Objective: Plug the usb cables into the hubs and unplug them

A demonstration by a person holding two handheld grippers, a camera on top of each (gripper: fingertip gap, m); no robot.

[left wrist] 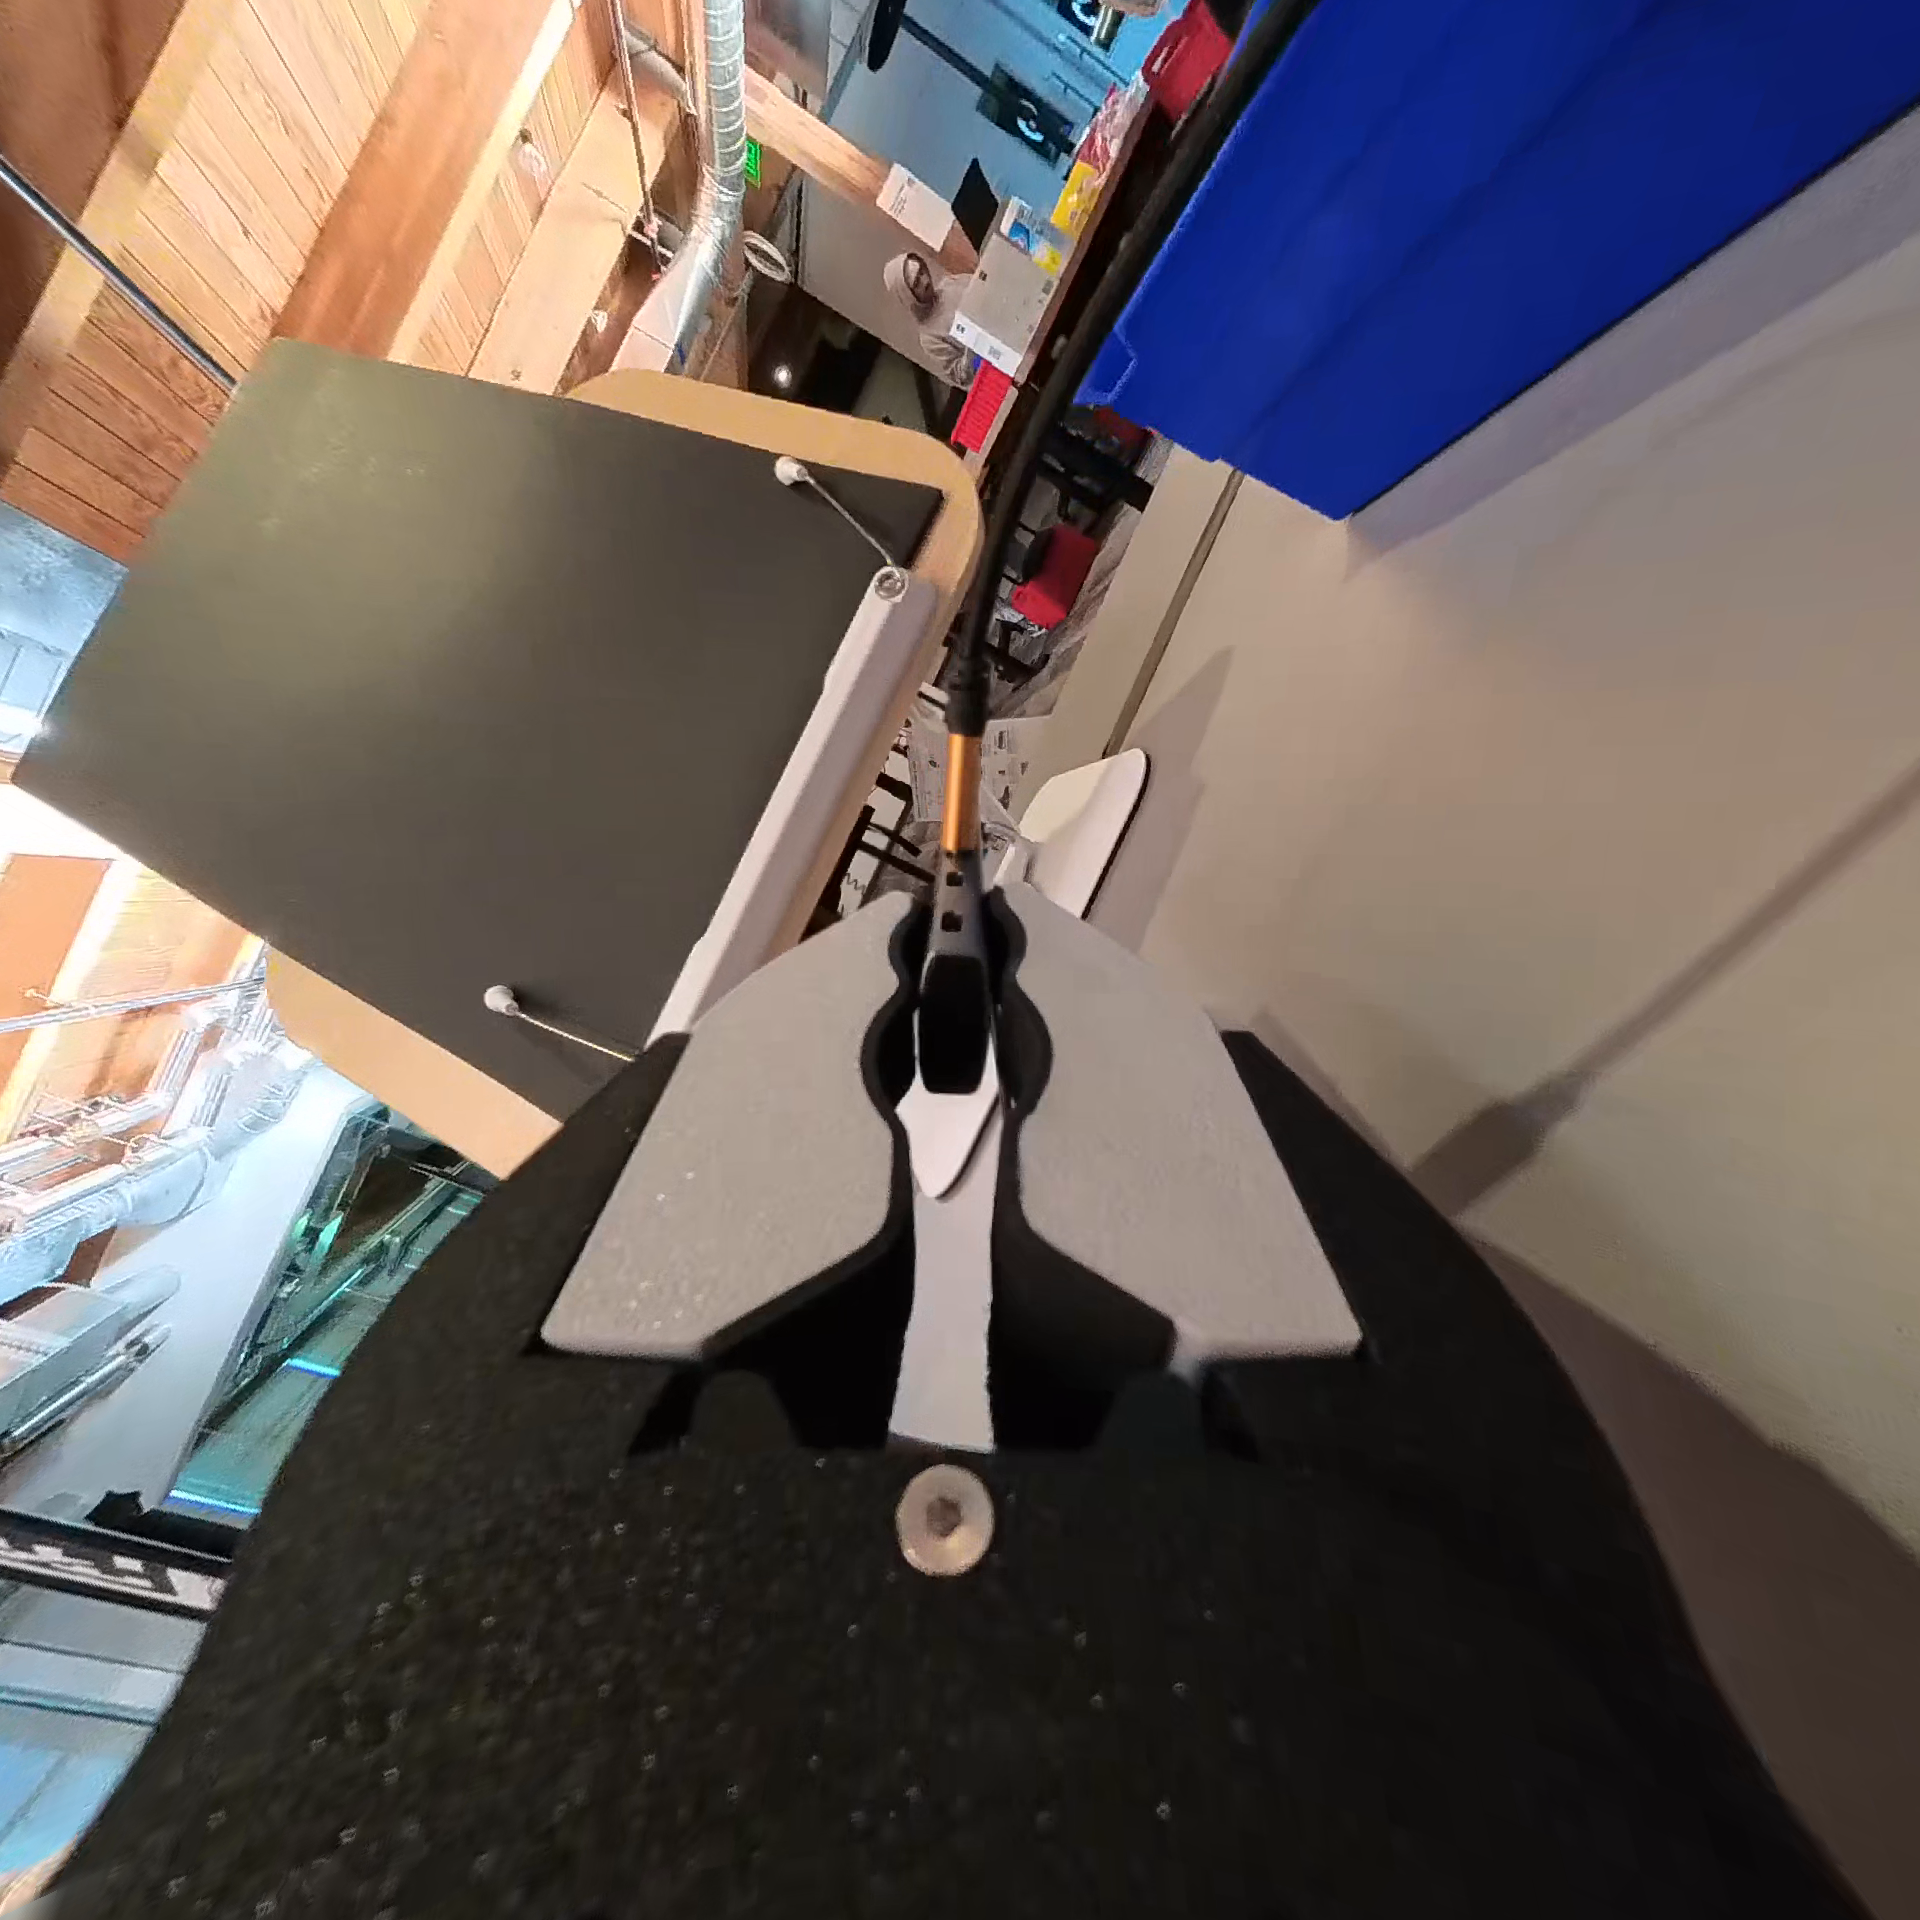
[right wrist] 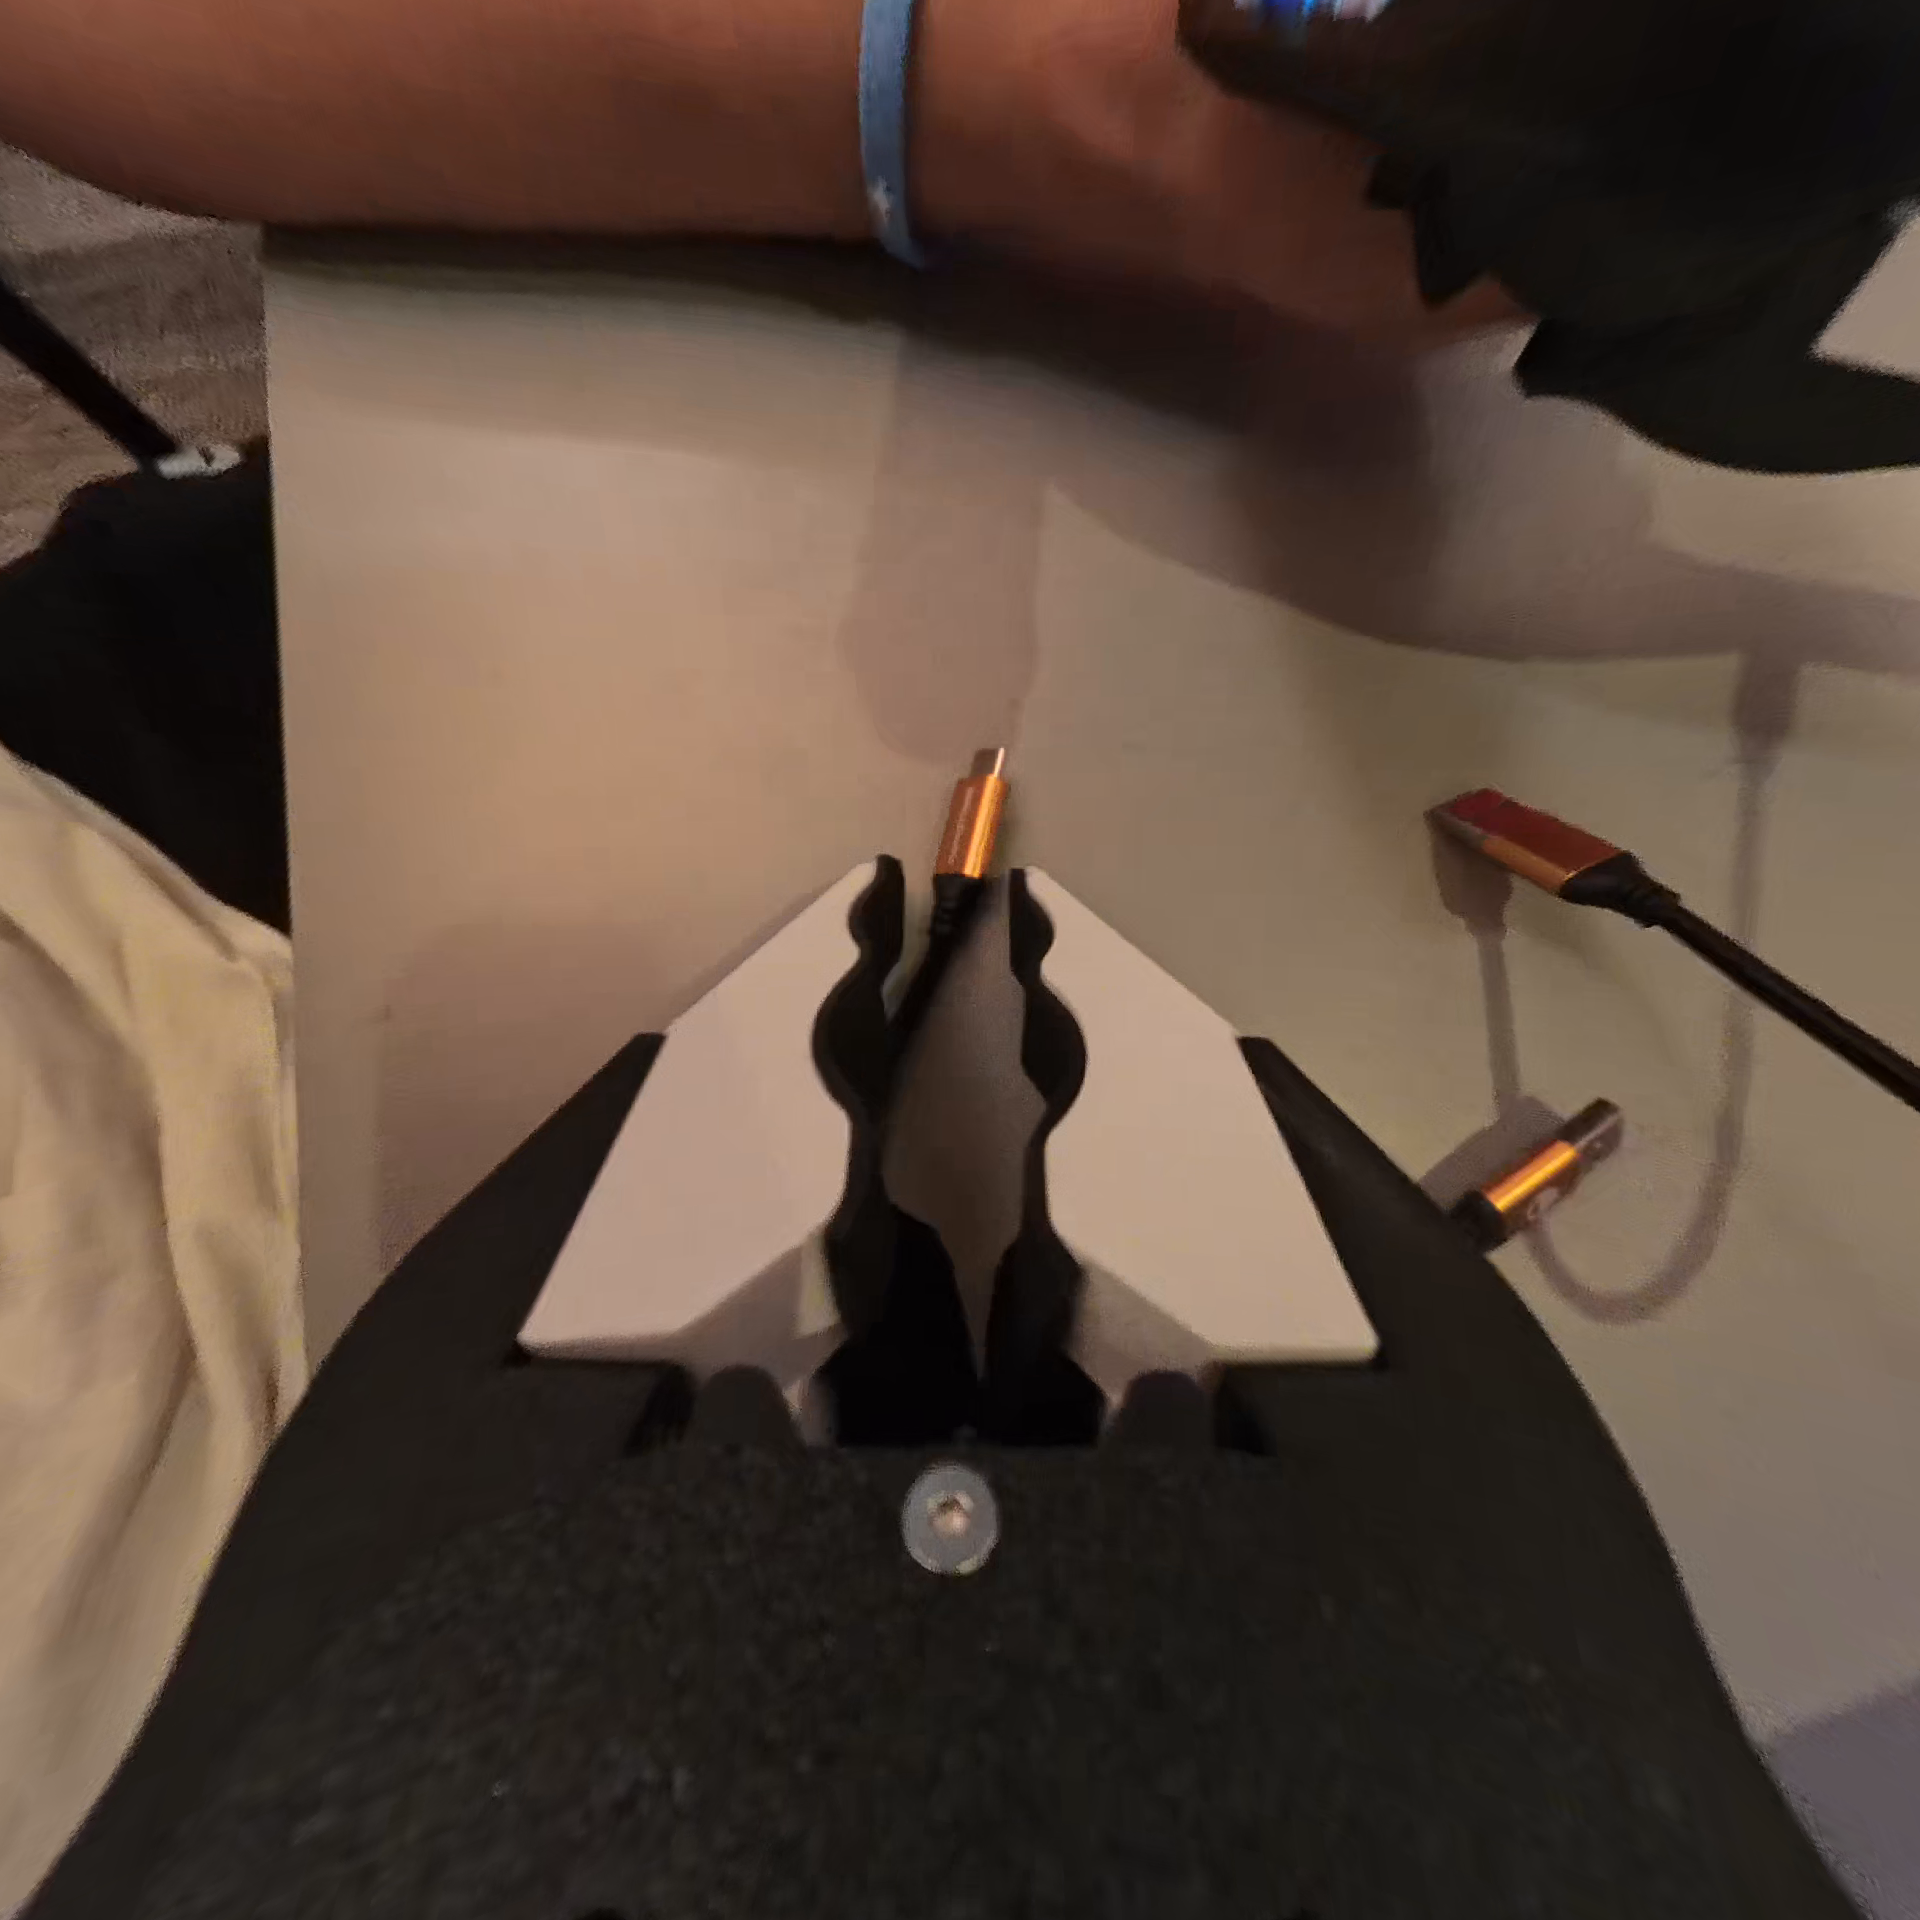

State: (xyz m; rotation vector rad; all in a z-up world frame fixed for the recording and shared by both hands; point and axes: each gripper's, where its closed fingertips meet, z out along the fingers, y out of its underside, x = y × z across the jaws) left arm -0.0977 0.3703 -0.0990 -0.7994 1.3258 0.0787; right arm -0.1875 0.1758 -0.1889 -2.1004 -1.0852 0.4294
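Observation:
In the left wrist view my left gripper [left wrist: 954,914] is shut on the black end piece [left wrist: 951,1029] of a cable. An orange sleeve [left wrist: 961,790] sticks out past the tips, and the black cable [left wrist: 1039,416] runs up and away from it. In the right wrist view my right gripper [right wrist: 954,878] is closed to a narrow gap around a thin black cable [right wrist: 951,909], just behind its orange connector [right wrist: 971,821]. That connector points forward above the cream table [right wrist: 623,675]. A red-and-orange plug [right wrist: 1527,847] and a second orange connector [right wrist: 1548,1174] hang to the right.
A person's forearm with a blue wristband [right wrist: 894,125] crosses the top and holds the other gripper's black body [right wrist: 1714,260]. Cream cloth [right wrist: 104,1143] lies at the left. A blue bin [left wrist: 1455,229] stands on the table, and a black panel [left wrist: 468,675] stands to the left. My right tips are roughly 9 centimetres from the red-and-orange plug [right wrist: 1527,847].

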